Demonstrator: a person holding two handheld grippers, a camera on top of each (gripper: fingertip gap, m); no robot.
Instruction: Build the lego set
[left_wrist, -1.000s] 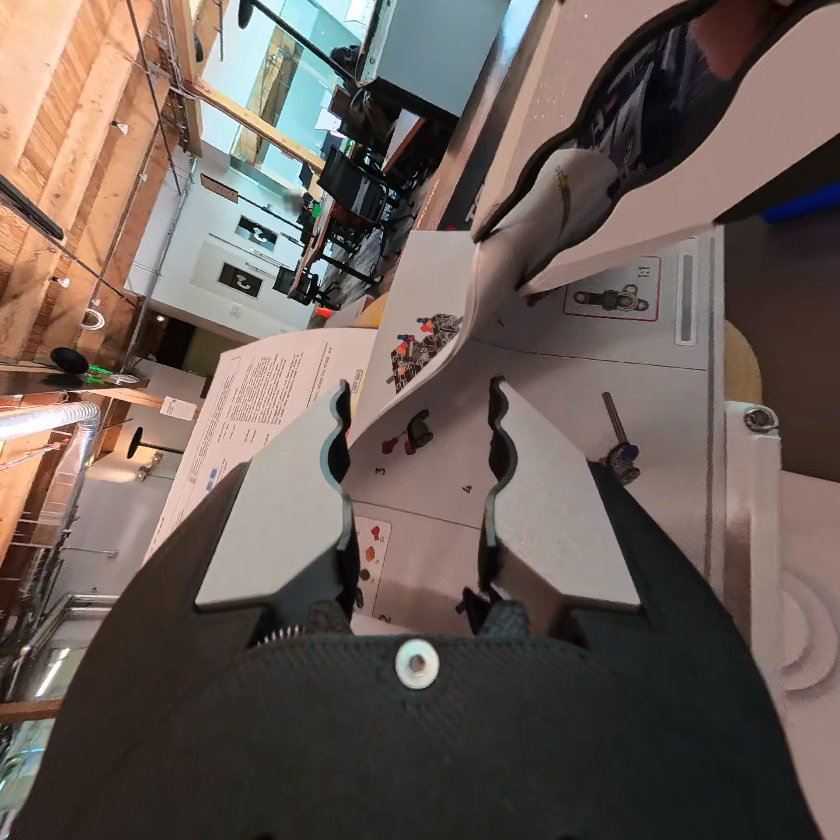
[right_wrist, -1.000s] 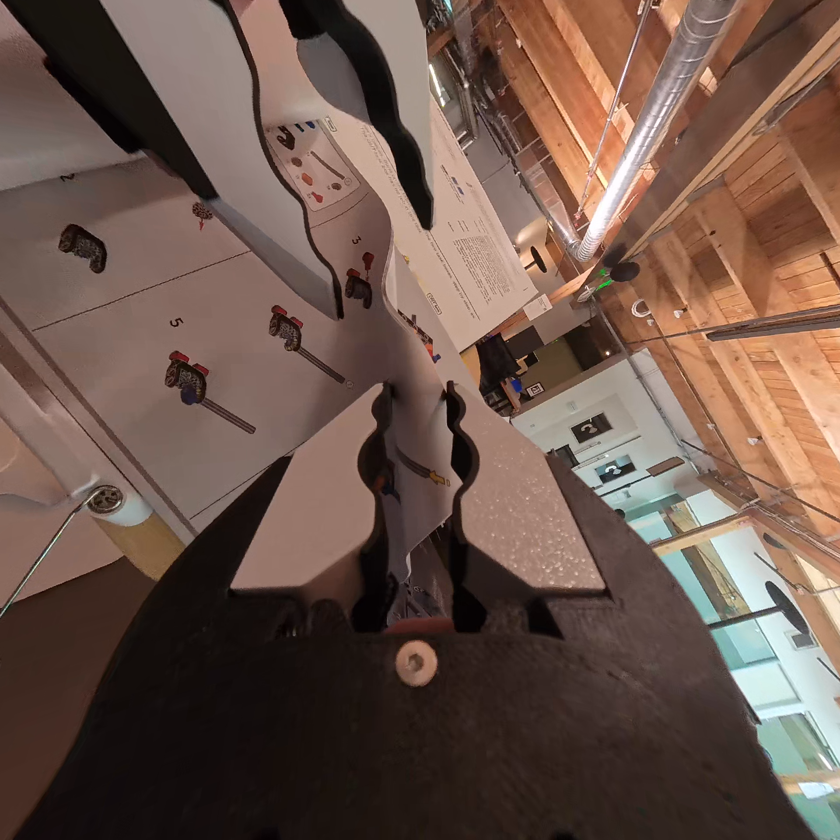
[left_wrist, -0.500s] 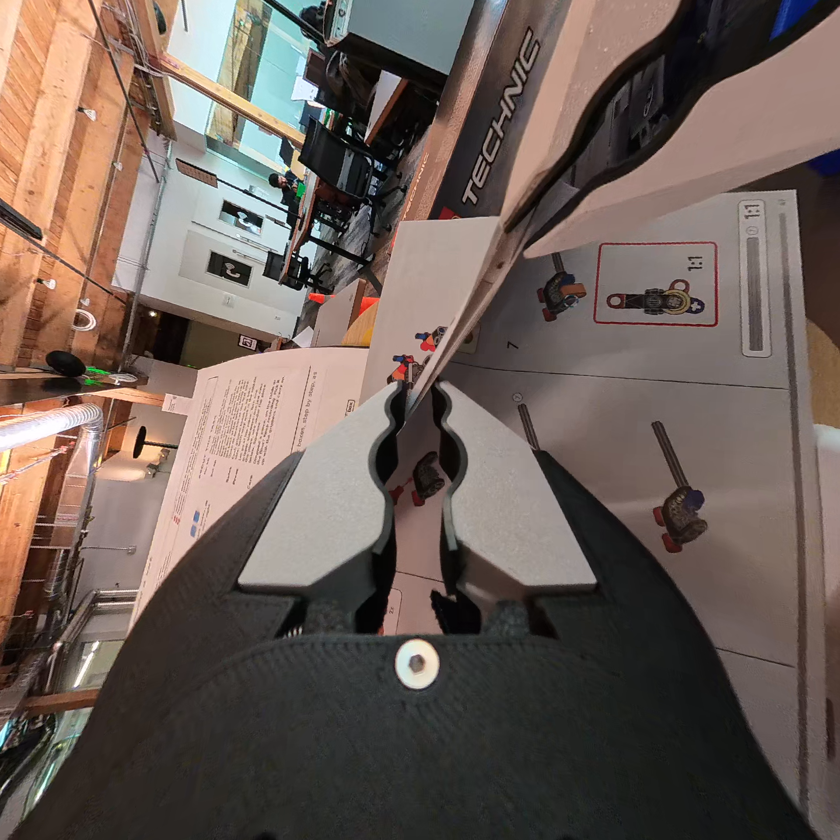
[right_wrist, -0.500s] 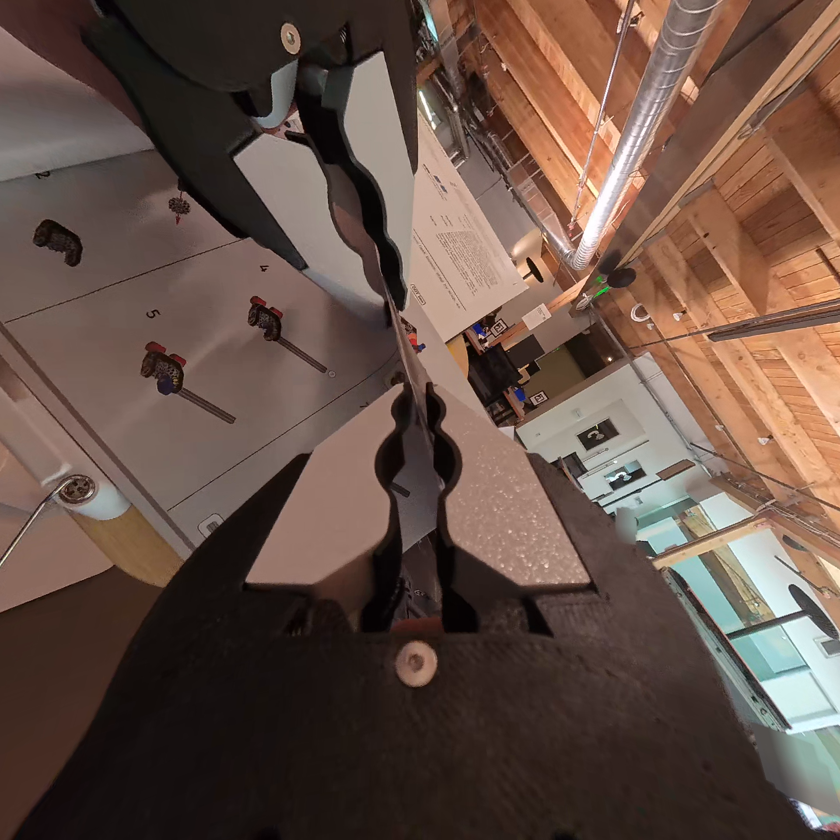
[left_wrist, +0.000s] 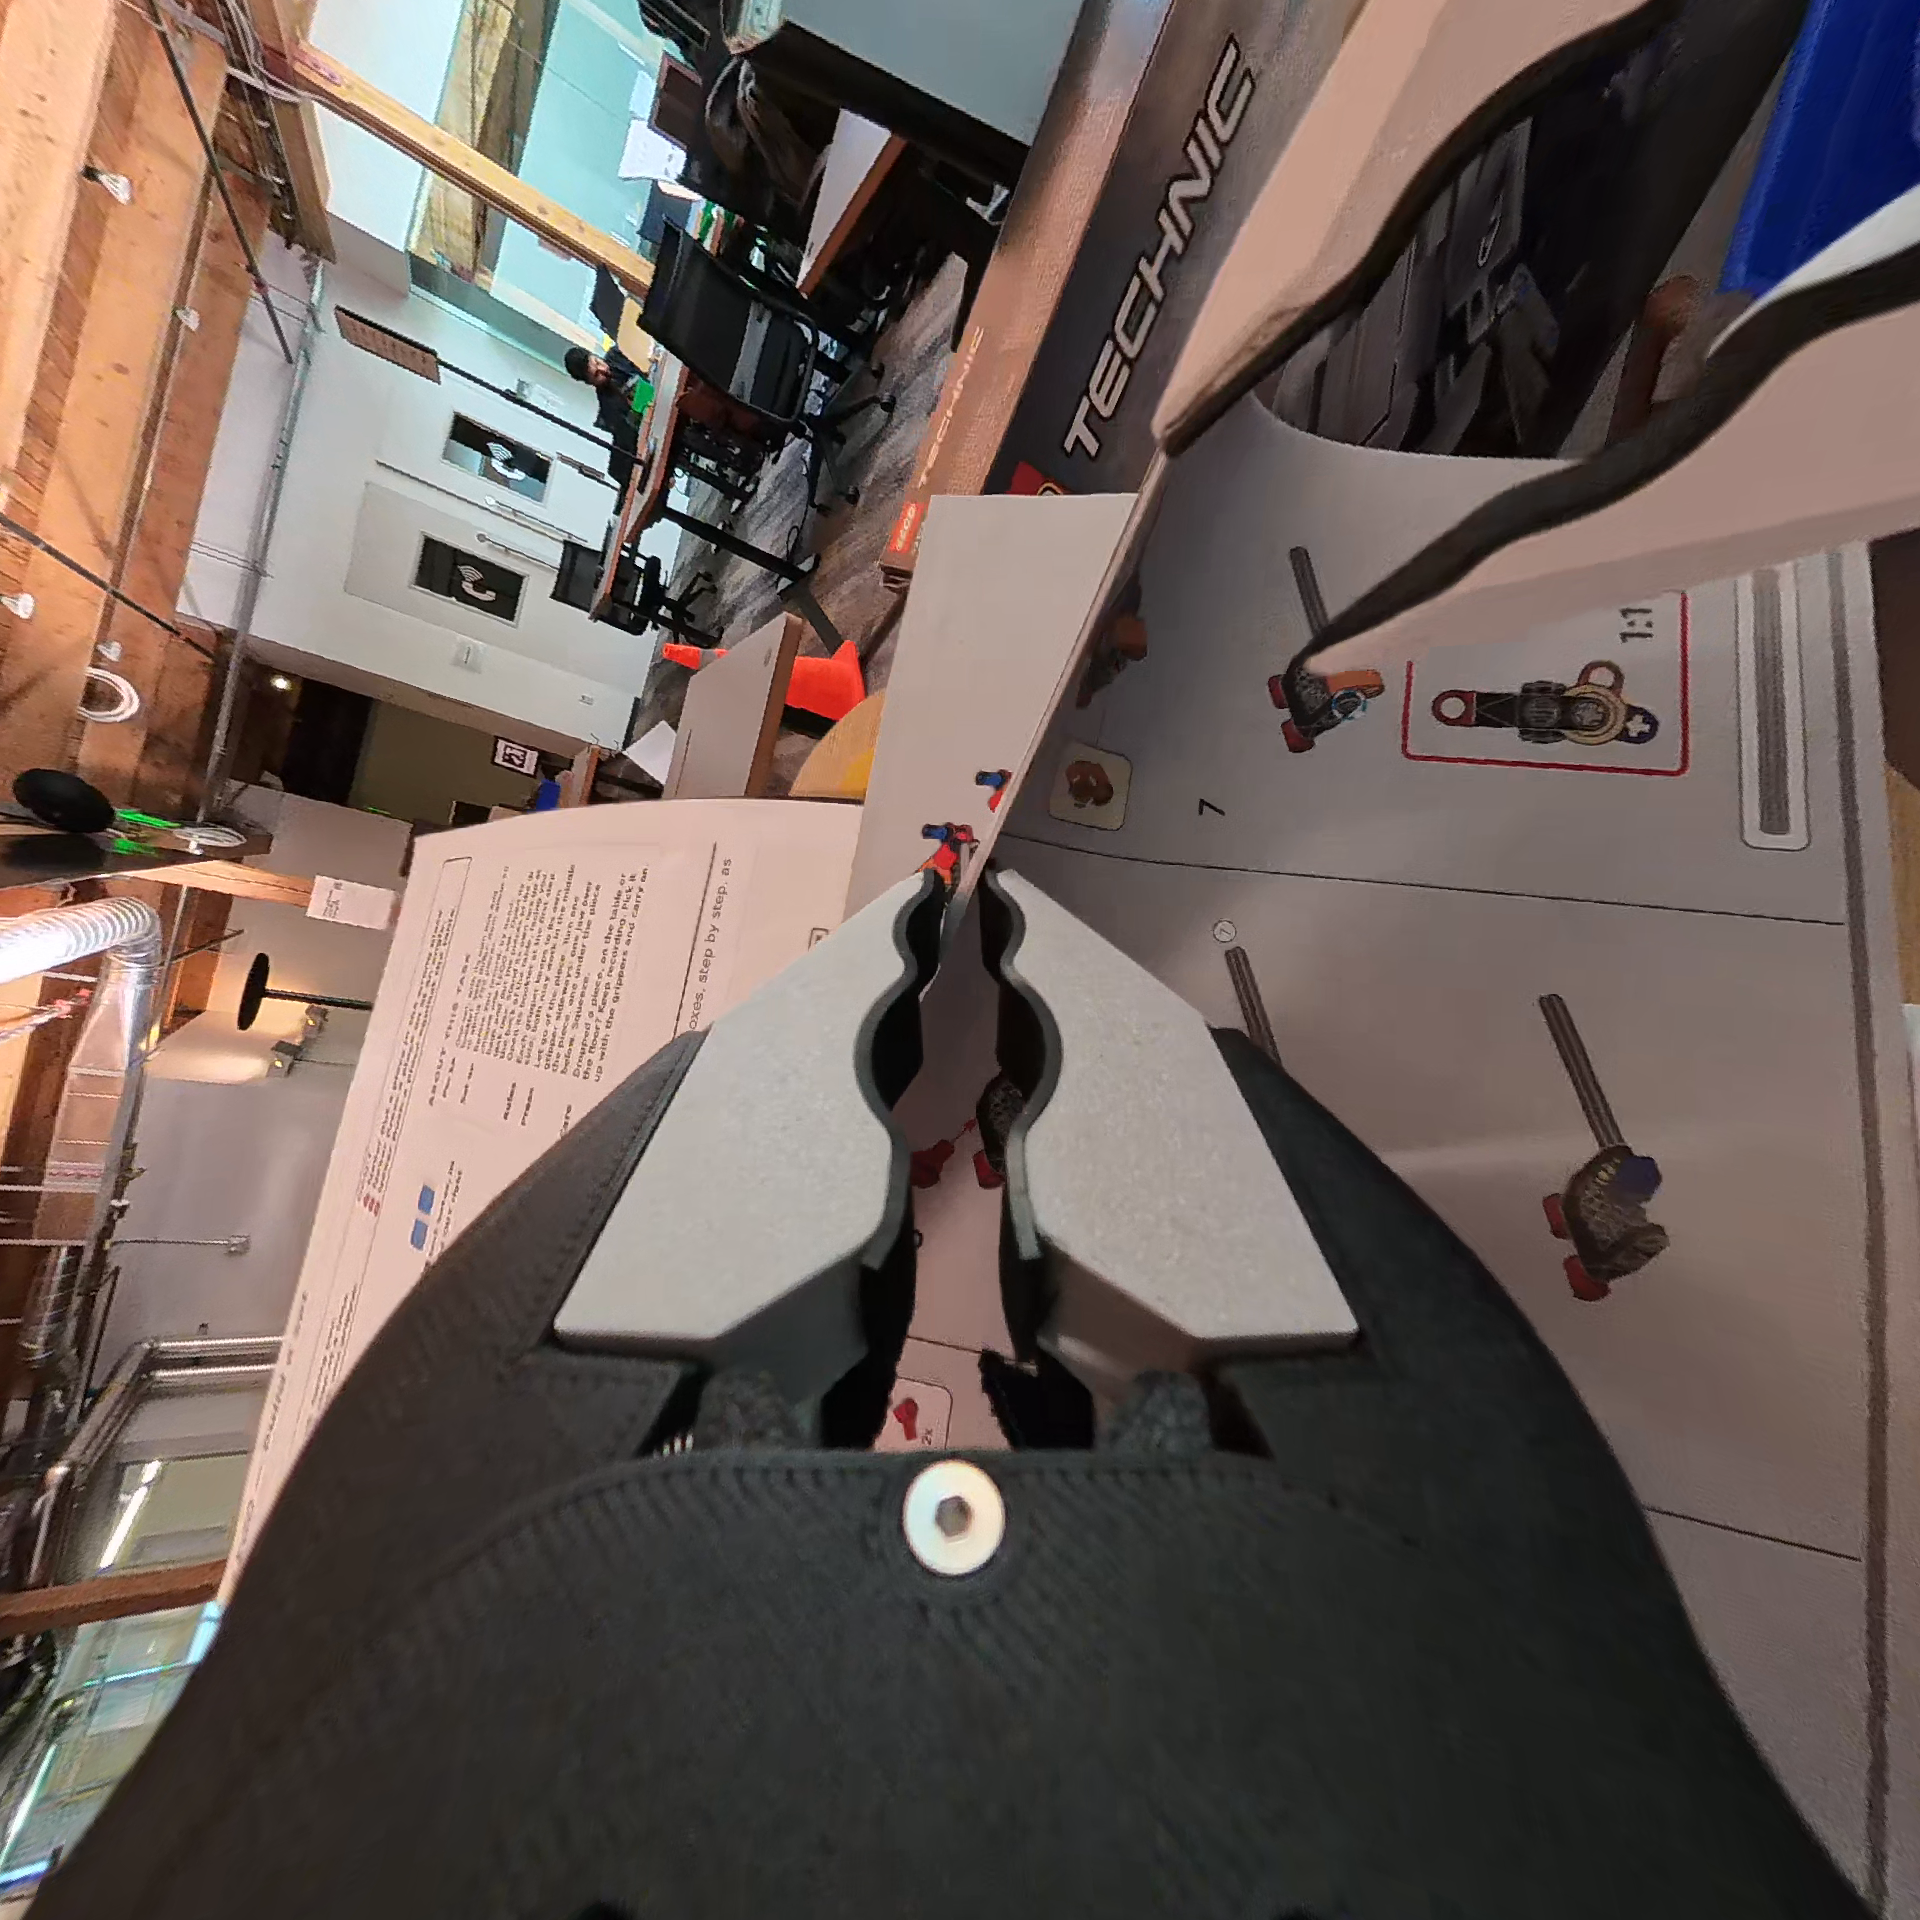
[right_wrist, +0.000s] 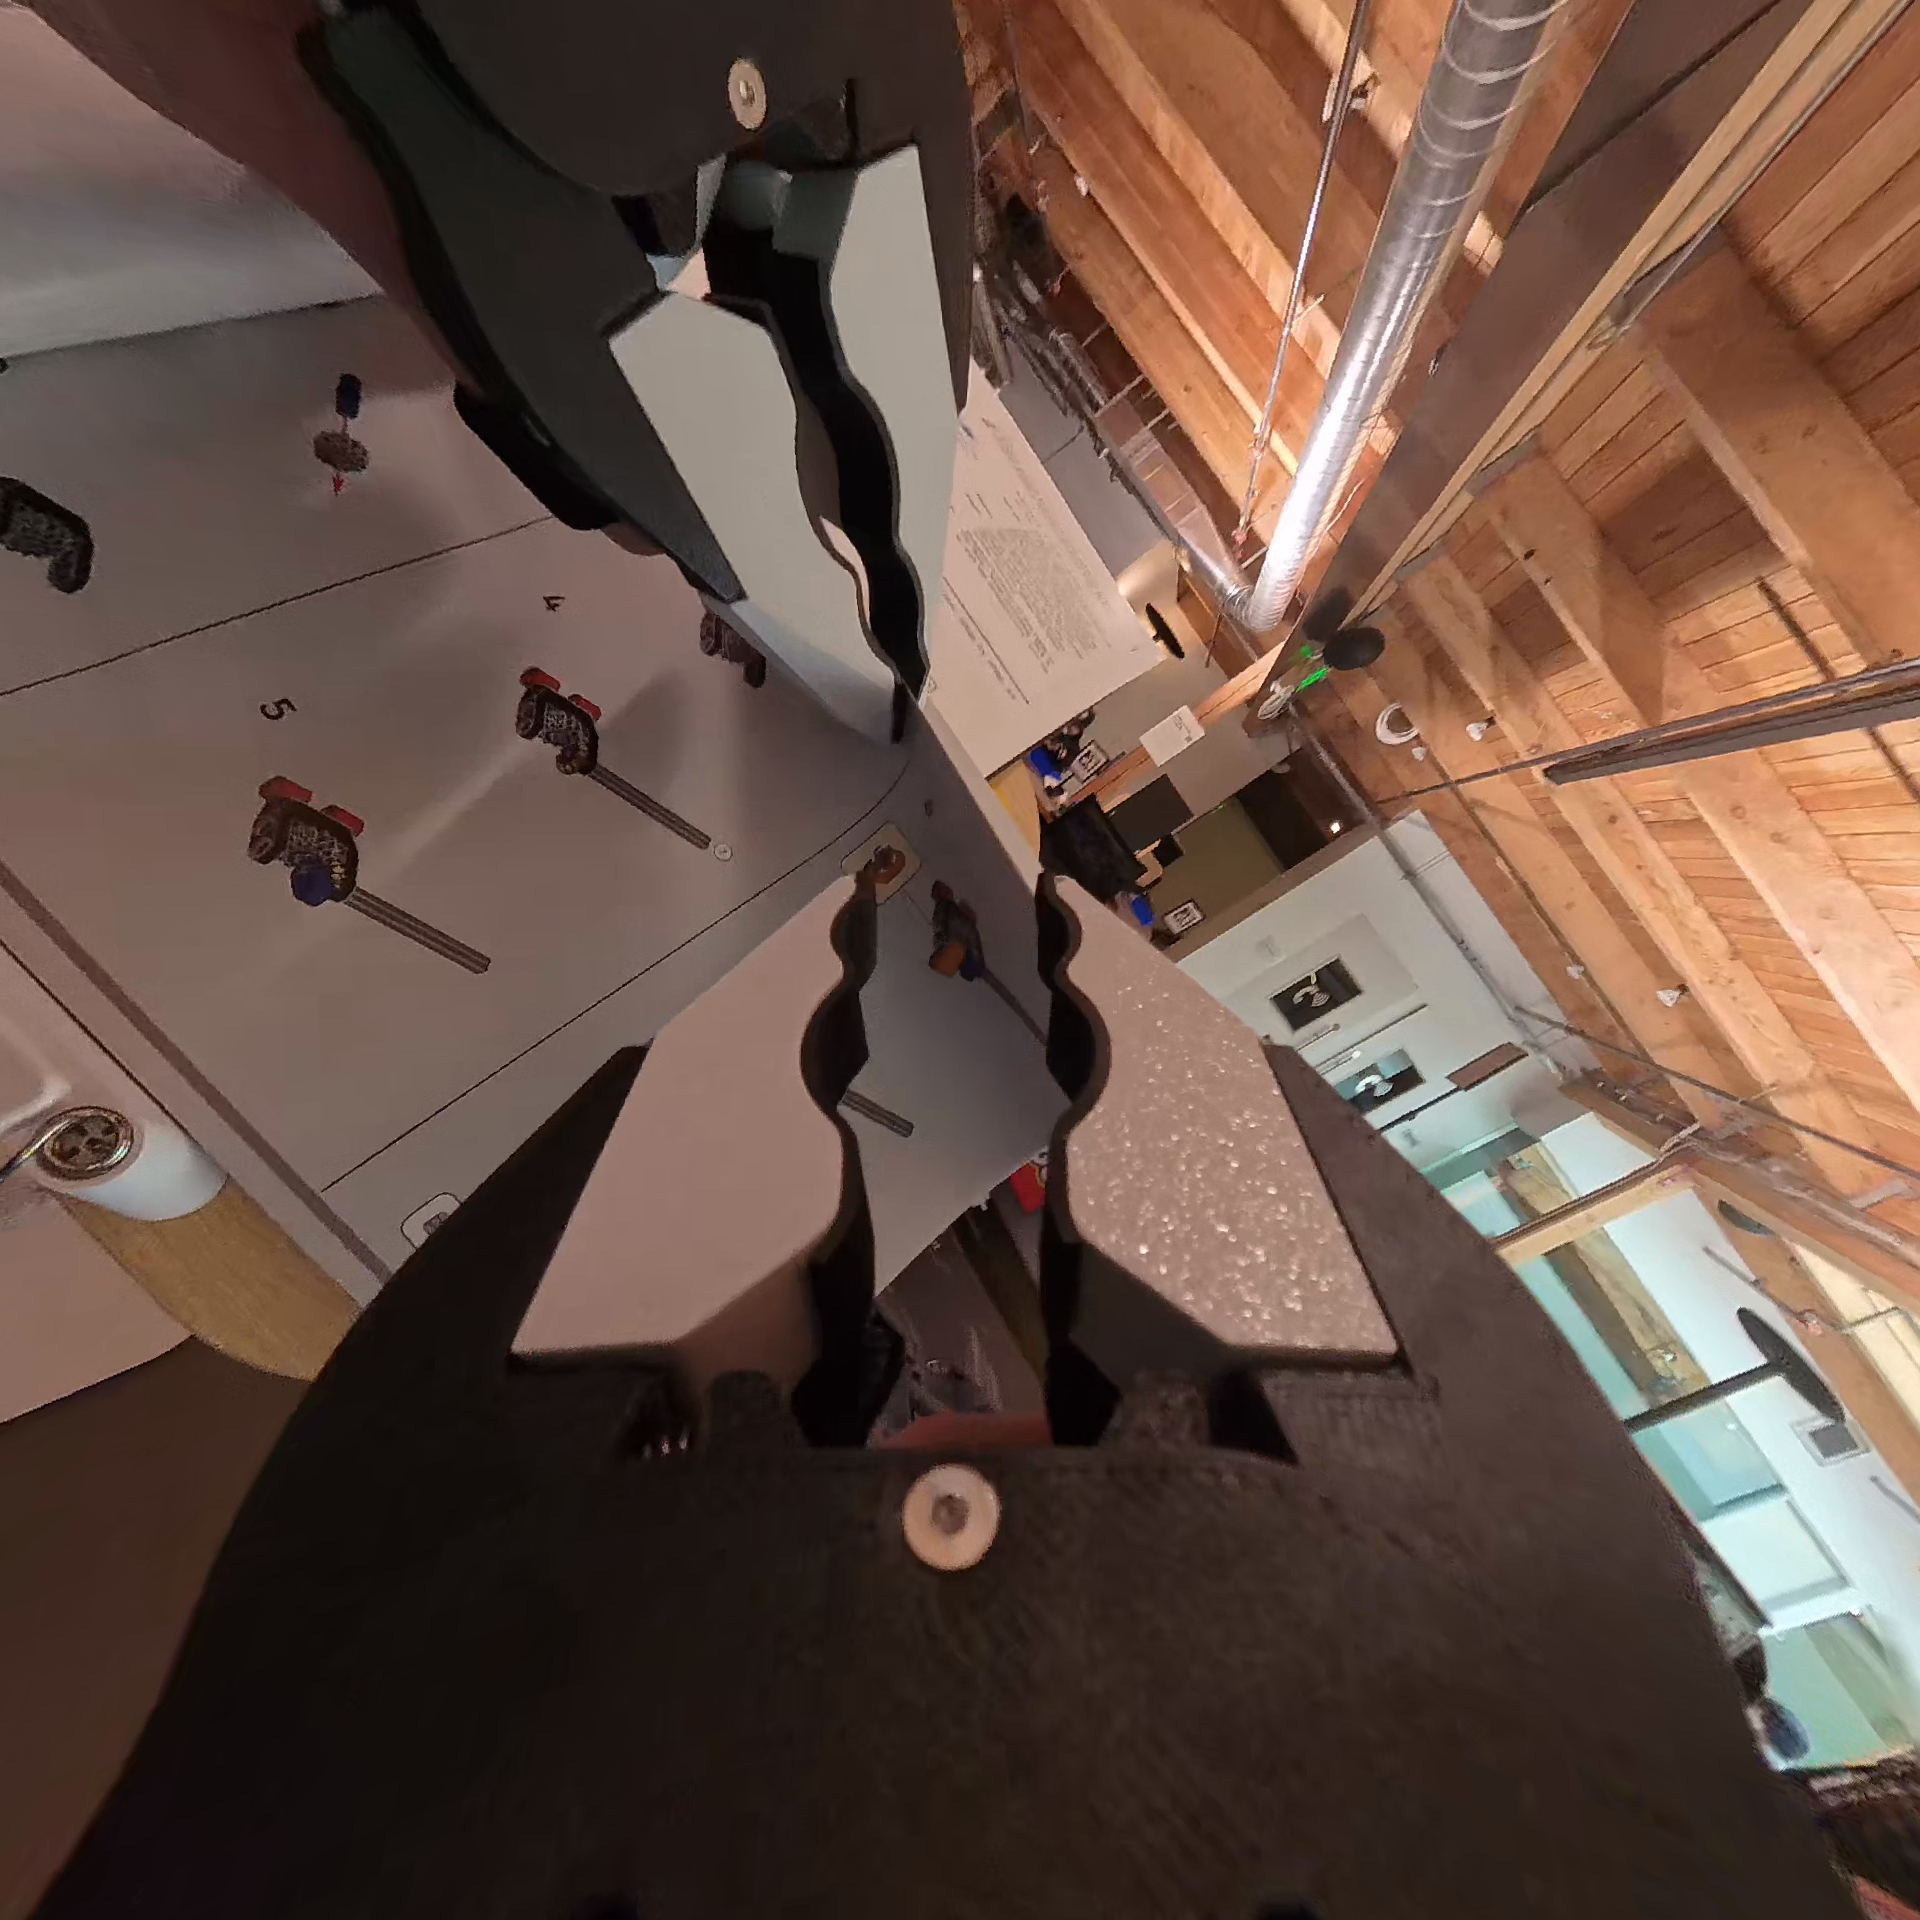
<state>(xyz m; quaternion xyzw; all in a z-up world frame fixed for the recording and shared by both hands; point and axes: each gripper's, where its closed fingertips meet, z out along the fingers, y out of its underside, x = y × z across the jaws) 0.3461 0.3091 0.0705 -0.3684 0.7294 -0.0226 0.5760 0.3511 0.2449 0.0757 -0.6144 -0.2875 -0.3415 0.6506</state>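
Note:
The open instruction booklet (left_wrist: 1455, 1039) lies flat, showing printed build steps; it also shows in the right wrist view (right_wrist: 312, 675). One page (left_wrist: 1060, 665) stands up on edge. My left gripper (left_wrist: 961, 894) is shut on that page's edge. My right gripper (right_wrist: 945, 914) is open, with the lifted page (right_wrist: 935, 1039) running loose between its fingers. In the left wrist view the right gripper (left_wrist: 1231, 551) shows at the top right, jaws apart. In the right wrist view the left gripper (right_wrist: 899, 717) pinches the page from above.
A dark lego box (left_wrist: 1122, 312) stands behind the booklet. A white printed sheet (left_wrist: 540, 1039) lies to the left. A wooden table edge (right_wrist: 208, 1278) and a white part with a screw and wire (right_wrist: 83, 1143) border the booklet. An office lies beyond. Left tips to right tips: about 7 cm.
My left gripper has closed on the lifted page. My right gripper, which was pinching that page, has opened and let it go. The page now stands straighter.

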